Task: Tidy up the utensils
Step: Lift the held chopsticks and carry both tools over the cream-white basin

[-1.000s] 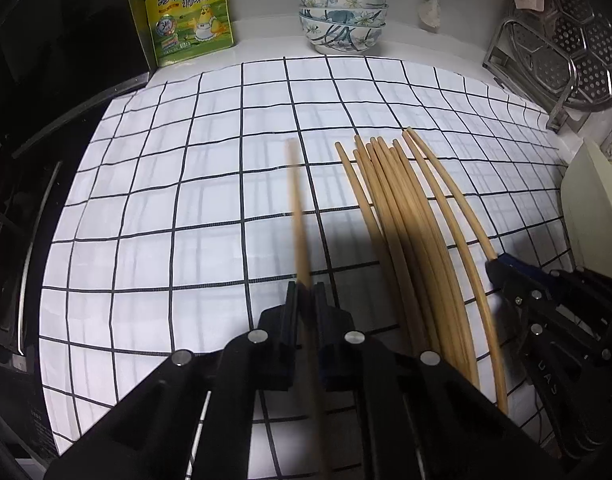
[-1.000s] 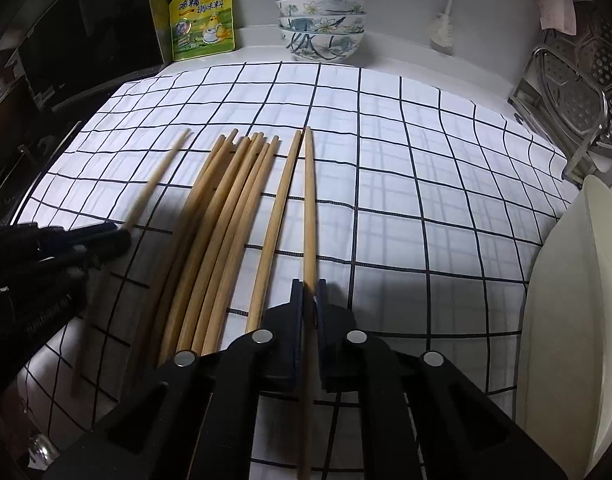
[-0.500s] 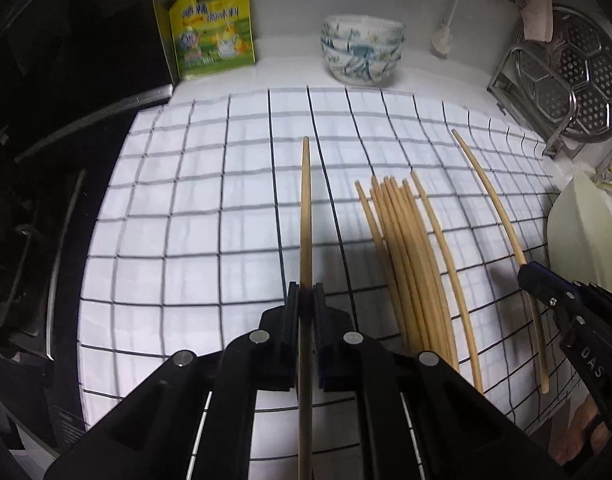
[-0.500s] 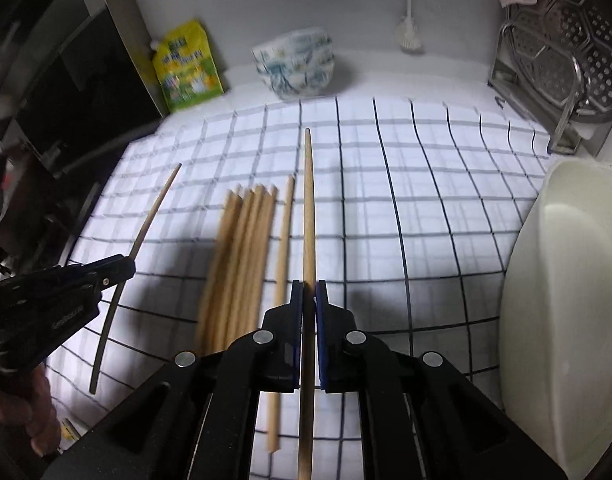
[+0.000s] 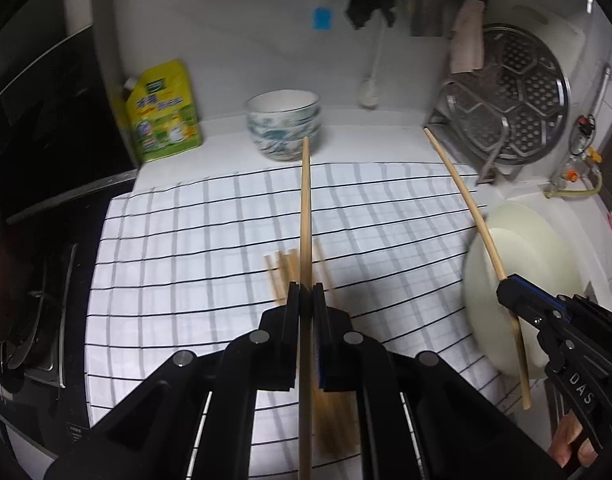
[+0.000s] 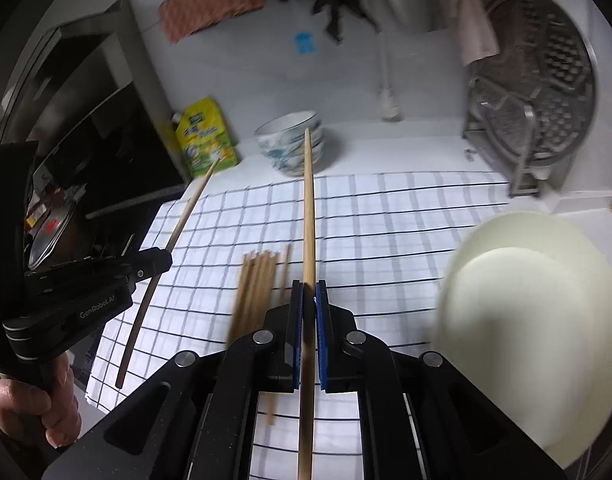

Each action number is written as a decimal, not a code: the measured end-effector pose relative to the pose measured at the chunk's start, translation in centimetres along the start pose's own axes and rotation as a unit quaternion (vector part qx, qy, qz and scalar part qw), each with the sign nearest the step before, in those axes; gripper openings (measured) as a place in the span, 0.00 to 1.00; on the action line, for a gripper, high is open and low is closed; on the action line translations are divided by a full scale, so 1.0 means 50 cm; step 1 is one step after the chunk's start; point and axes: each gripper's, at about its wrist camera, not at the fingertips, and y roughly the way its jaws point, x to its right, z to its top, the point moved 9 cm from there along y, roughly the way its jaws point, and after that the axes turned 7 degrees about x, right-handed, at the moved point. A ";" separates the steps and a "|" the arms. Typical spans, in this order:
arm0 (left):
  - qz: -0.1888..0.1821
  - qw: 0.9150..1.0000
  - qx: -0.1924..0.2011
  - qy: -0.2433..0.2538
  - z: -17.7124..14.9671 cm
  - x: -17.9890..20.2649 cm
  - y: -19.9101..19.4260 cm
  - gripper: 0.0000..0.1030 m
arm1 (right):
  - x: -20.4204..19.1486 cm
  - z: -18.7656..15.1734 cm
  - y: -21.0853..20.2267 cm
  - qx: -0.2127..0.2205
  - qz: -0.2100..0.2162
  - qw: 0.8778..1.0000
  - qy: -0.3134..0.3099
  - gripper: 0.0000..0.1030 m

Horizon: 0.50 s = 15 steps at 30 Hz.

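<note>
My left gripper (image 5: 305, 294) is shut on one wooden chopstick (image 5: 304, 216) and holds it high above the checked cloth (image 5: 178, 264). My right gripper (image 6: 309, 294) is shut on another chopstick (image 6: 308, 208), also raised. Each gripper shows in the other's view: the right gripper (image 5: 505, 286) at the right, the left gripper (image 6: 162, 258) at the left. Several more chopsticks (image 6: 256, 280) lie bunched on the cloth below; they also show in the left wrist view (image 5: 284, 270).
Stacked patterned bowls (image 5: 284, 124) and a yellow-green pouch (image 5: 164, 112) stand at the back by the wall. A metal steamer rack (image 5: 517, 96) leans at the back right. A pale plate (image 6: 533, 312) sits at the right. A dark stove (image 5: 38, 240) lies left.
Both grippers have lifted their chopsticks well above the cloth and pulled back. The view now takes in the back wall and the plate.
</note>
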 end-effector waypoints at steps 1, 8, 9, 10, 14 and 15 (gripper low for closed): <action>-0.010 1.000 -0.001 0.002 0.006 0.027 0.001 0.07 | 0.026 0.002 -0.013 0.005 -0.008 1.000 0.006 0.06; -0.075 0.996 0.014 0.040 0.043 0.221 -0.003 0.07 | 0.209 0.004 -0.095 0.031 -0.072 0.996 0.048 0.06; -0.085 0.995 0.017 0.048 0.049 0.252 -0.003 0.07 | 0.235 0.001 -0.106 0.033 -0.081 0.995 0.055 0.06; -0.092 0.994 0.018 0.054 0.054 0.274 -0.003 0.07 | 0.257 0.000 -0.114 0.034 -0.088 0.994 0.061 0.06; -0.124 0.989 0.012 0.081 0.064 0.377 0.015 0.07 | 0.345 -0.015 -0.149 0.041 -0.118 0.989 0.084 0.06; -0.128 0.988 0.013 0.087 0.065 0.395 0.018 0.07 | 0.356 -0.016 -0.154 0.042 -0.121 0.988 0.086 0.06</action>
